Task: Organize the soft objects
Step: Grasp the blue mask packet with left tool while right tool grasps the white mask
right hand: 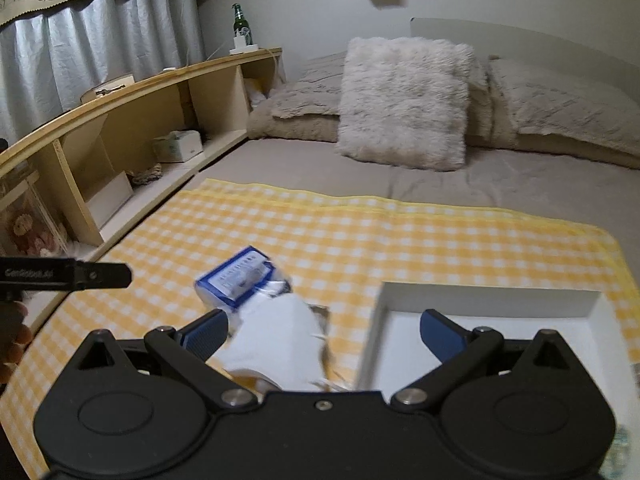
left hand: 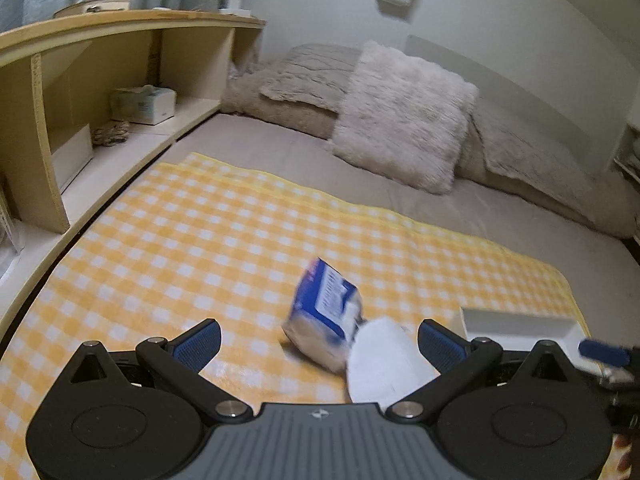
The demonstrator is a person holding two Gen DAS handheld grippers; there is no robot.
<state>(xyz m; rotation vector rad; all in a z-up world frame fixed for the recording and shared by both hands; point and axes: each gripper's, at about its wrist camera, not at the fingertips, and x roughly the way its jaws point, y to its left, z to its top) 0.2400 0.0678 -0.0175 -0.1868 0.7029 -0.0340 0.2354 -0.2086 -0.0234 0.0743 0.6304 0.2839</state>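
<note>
Left gripper point(left hand: 319, 342) up close, jaws spread wide, nothing pinched, blue pads point(left hand: 200, 345) hanging over the yellow checked cloth point(left hand: 192, 240). Between those fingers, a white soft item point(left hand: 386, 364), blurred, lying on the cloth, and touching its far side the blue-and-white packet point(left hand: 326, 312), tilted with one end raised. Over on the other side, the right gripper point(right hand: 323, 334) is spread just as wide, holding nothing; its left pad point(right hand: 206, 334) sits just beside the same white item point(right hand: 280, 336), while its right finger hangs over the white tray point(right hand: 492, 300). The tray rests at the cloth's near right corner, and the packet point(right hand: 240, 278) lies just left of it, near the cloth's near edge. Whether the white item is a mask or a folded tissue, the blur will not let me tell. Farther out, the cloth point(right hand: 360, 232) ends on the grey bed sheet point(right hand: 480, 188). Along the bed's left edge runs a wooden shelf unit point(left hand: 120, 36) with a tissue box point(left hand: 143, 105) in one compartment. At the far end, a fluffy white cushion point(right hand: 404, 104) leans against beige pillows point(right hand: 560, 100), and a green bottle point(right hand: 239, 24) stands on the shelf top by the wall.
</note>
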